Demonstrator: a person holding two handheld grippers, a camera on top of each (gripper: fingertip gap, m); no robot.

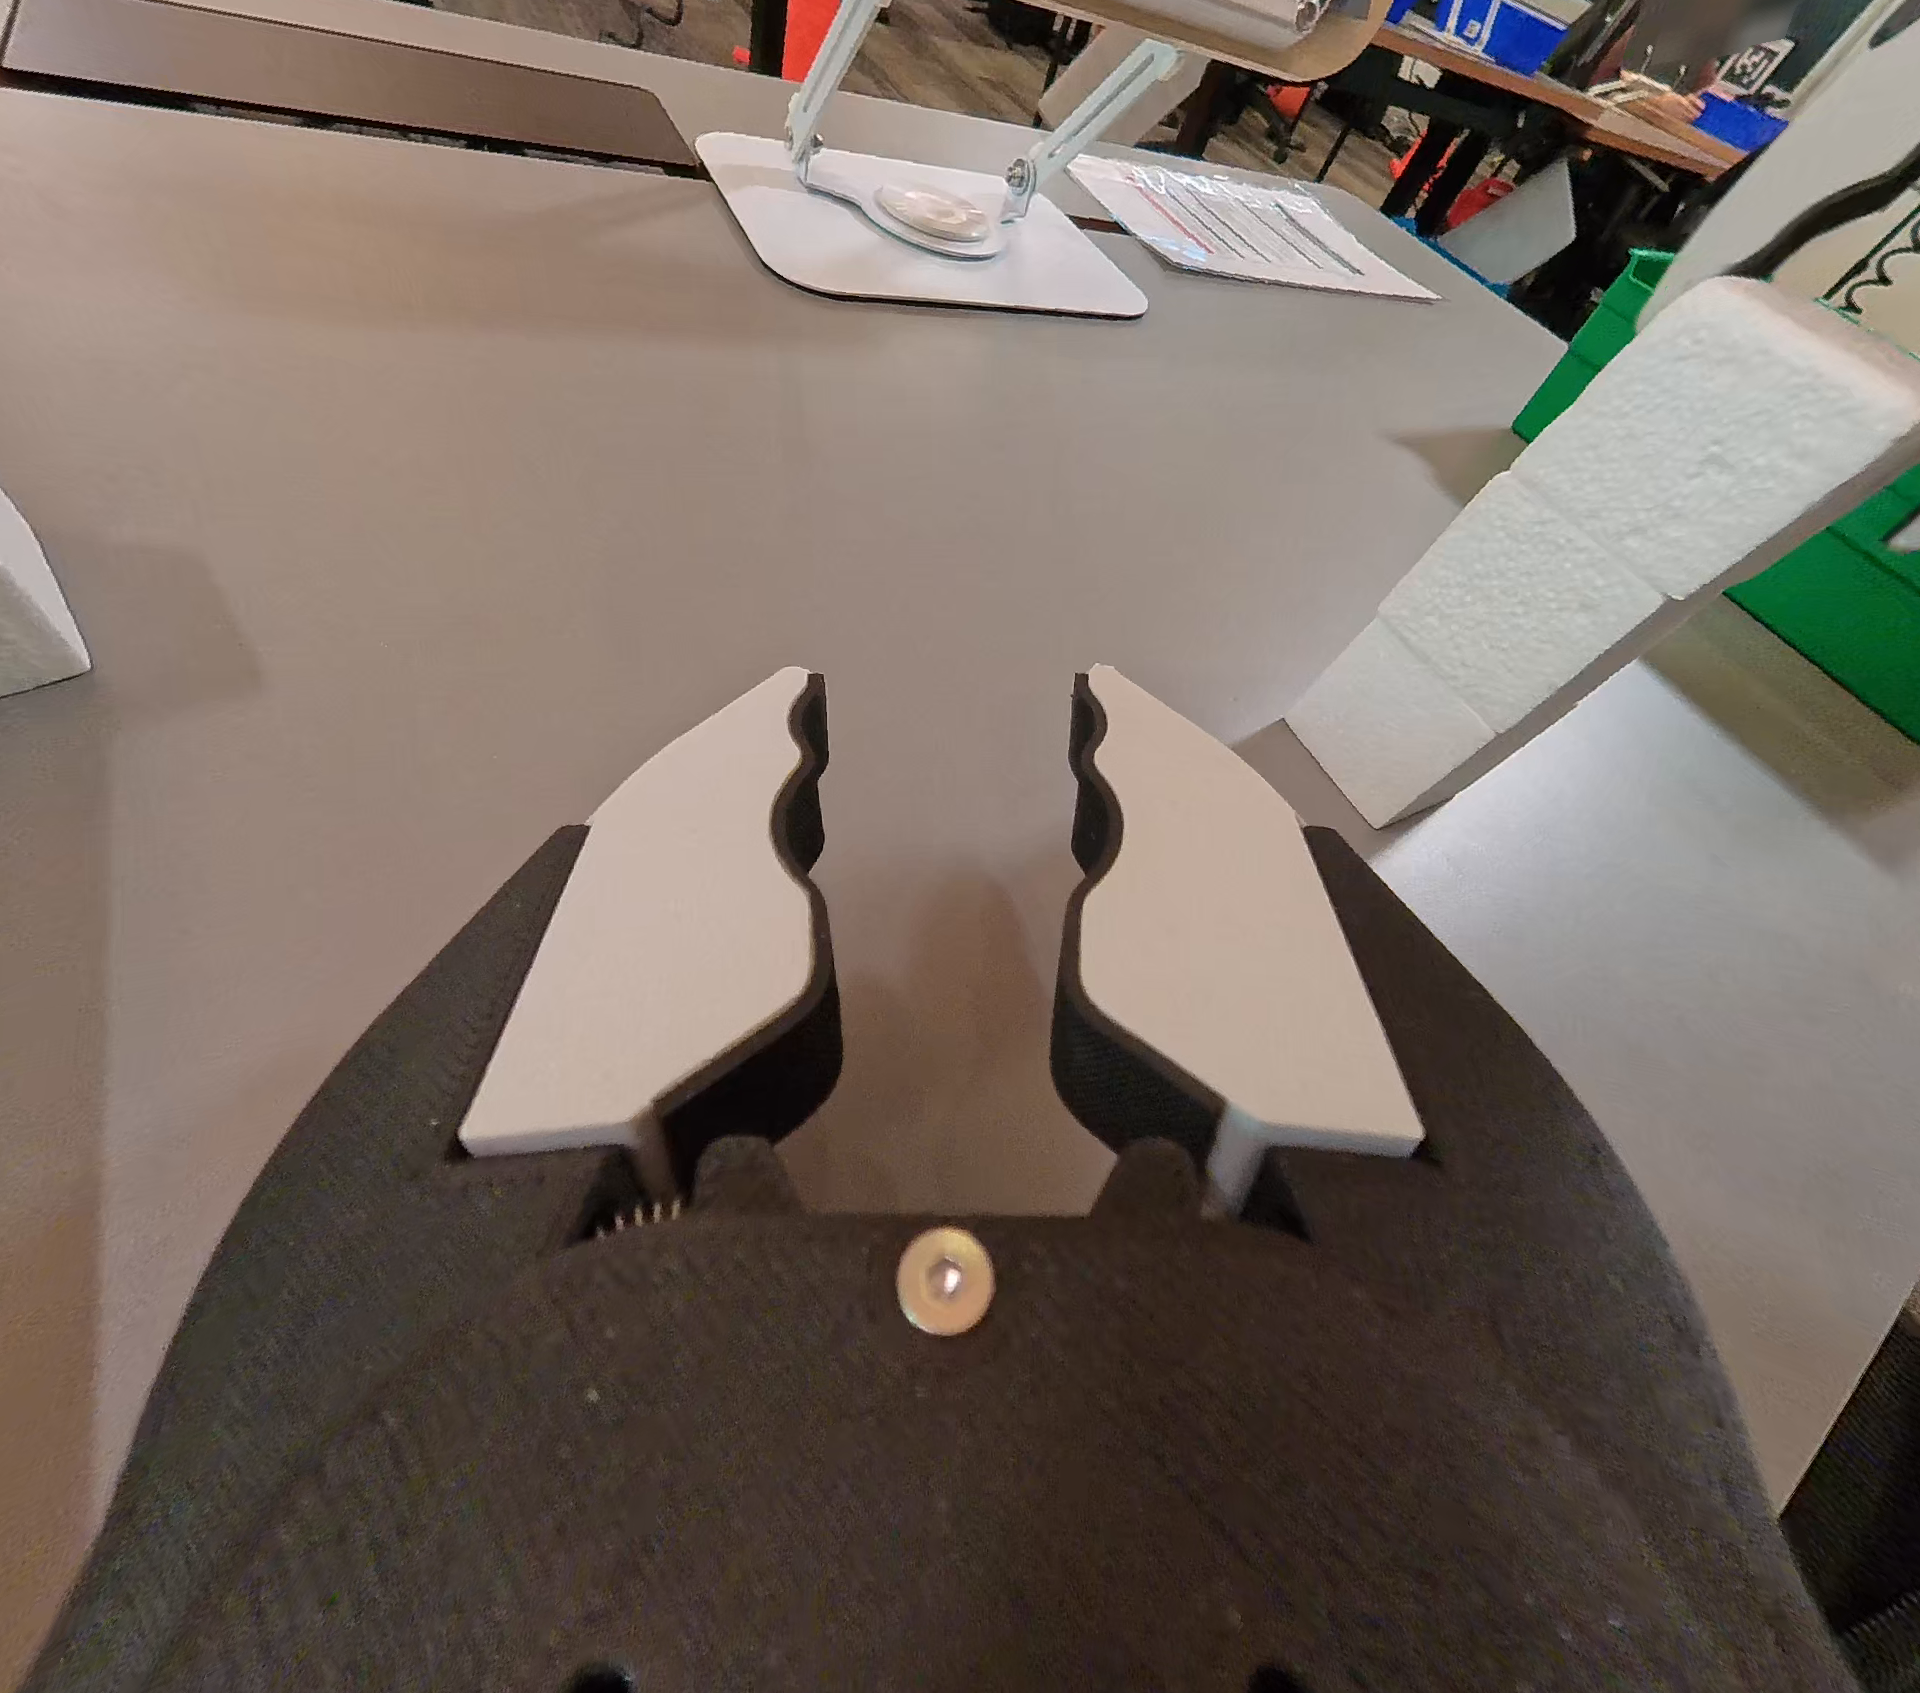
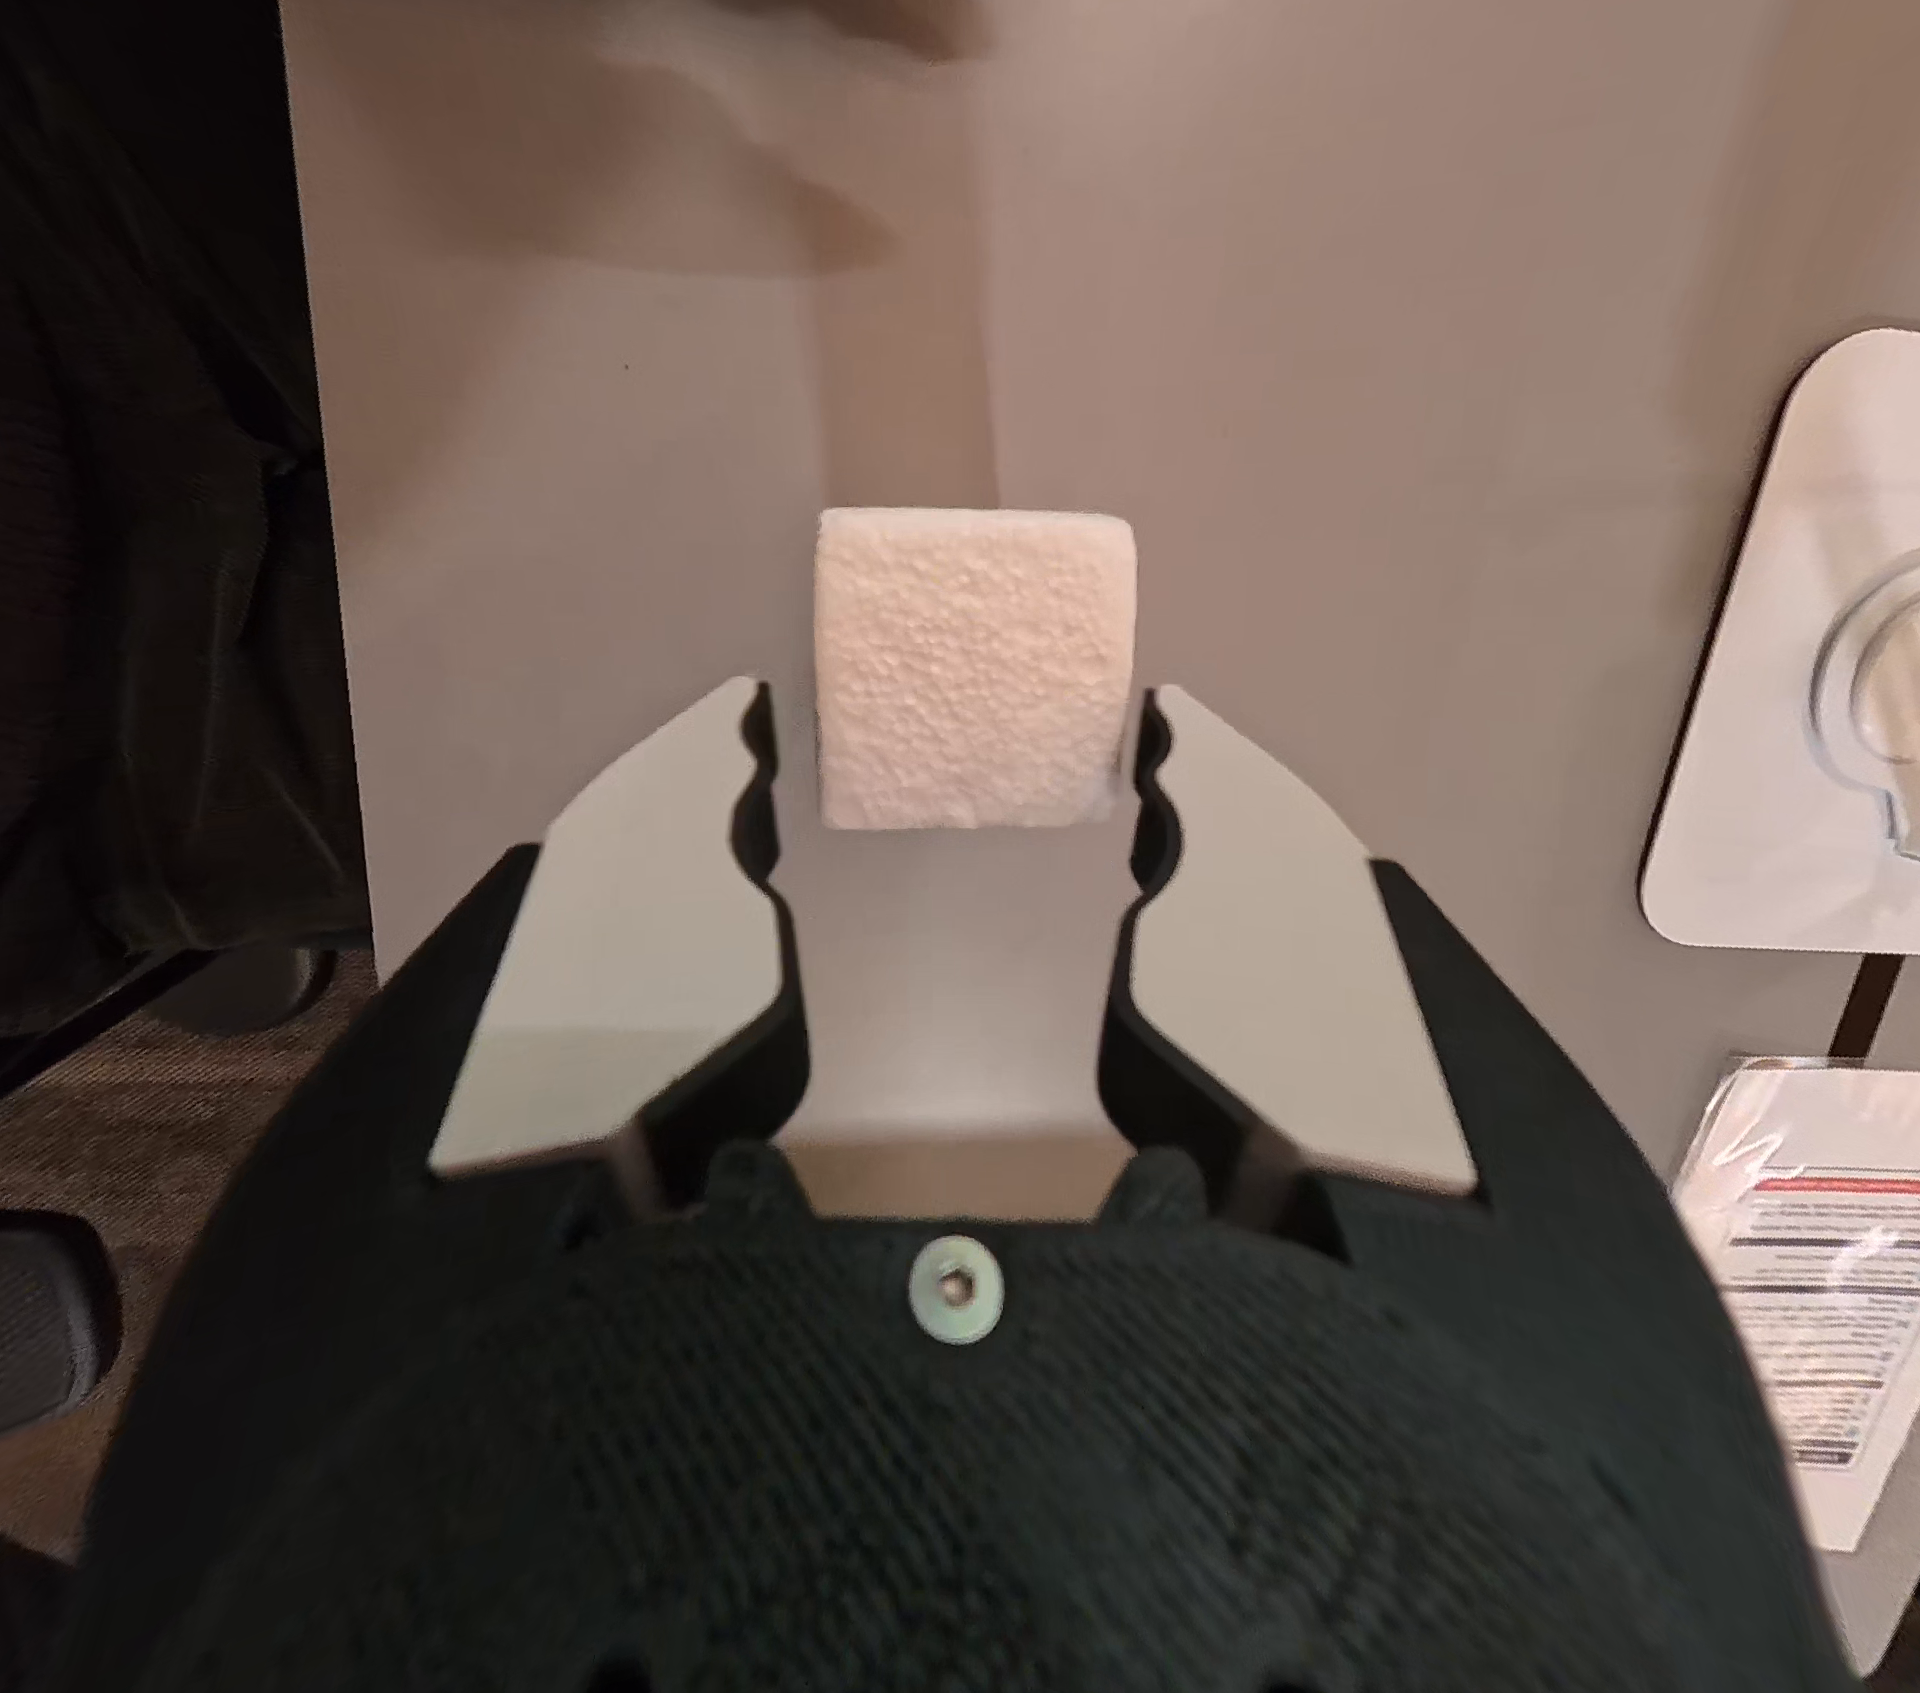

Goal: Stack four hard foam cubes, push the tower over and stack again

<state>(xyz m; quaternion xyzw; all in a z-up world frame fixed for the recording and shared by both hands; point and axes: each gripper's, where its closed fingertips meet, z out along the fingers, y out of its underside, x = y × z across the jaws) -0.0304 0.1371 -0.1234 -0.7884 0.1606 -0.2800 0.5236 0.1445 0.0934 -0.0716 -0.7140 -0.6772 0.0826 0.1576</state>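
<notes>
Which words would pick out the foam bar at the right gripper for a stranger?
On the grey table, right of the white stand base, a long foam bar leans up between the right gripper's fingers. Only it is tilted, grooved and beaded white.

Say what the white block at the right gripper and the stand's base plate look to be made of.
Block: seemingly expanded polystyrene foam, matte white; its face shows a pebbled bead texture. It sits between the open right gripper's fingertips. Base plate: probably painted or coated metal, smooth white with a dark edge; the pictures do not settle it.

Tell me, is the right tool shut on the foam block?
Cannot tell: the right tool straddles the foam block, a thin gap at one side.
</notes>
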